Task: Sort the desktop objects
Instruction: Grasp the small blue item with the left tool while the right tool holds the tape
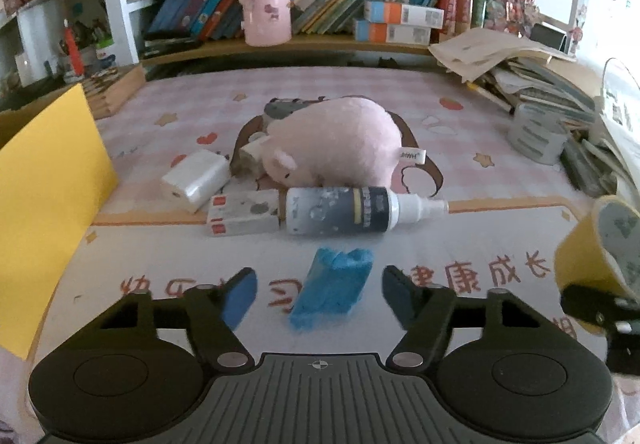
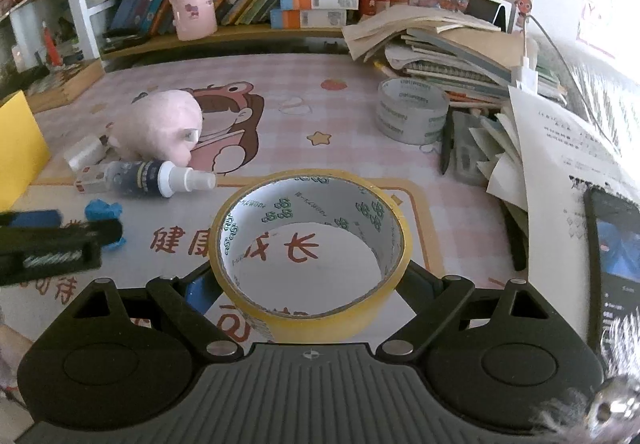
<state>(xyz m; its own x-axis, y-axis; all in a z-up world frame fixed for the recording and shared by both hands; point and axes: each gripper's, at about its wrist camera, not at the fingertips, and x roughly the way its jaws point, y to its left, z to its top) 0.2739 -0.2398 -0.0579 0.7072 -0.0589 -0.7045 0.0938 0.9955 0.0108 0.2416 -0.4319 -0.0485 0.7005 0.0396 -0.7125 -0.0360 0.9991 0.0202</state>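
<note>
The left gripper (image 1: 316, 294) stands with its jaws part spread around a small blue block (image 1: 330, 290), likely an eraser, lying flat on the printed desk mat (image 1: 460, 244). No pad presses it yet; bare mat shows on both sides. From the left wrist view the block sits dead ahead at twelve o'clock, its long axis running from about seven to one o'clock, so slightly skewed to the line across the jaws. The left hand is plainly nearer to it.

The right gripper (image 2: 310, 284) is pinching a yellow tape roll (image 2: 312, 248) across its outer wall, and holds it off toward three o'clock of the left gripper. Its fingertips are hidden behind the roll.

Beyond the block, at twelve o'clock, lie a spray bottle (image 1: 340, 210) on its side and a pink plush (image 1: 336, 142). The block's near end is blurred, and in the right wrist view the left gripper covers most of it.
</note>
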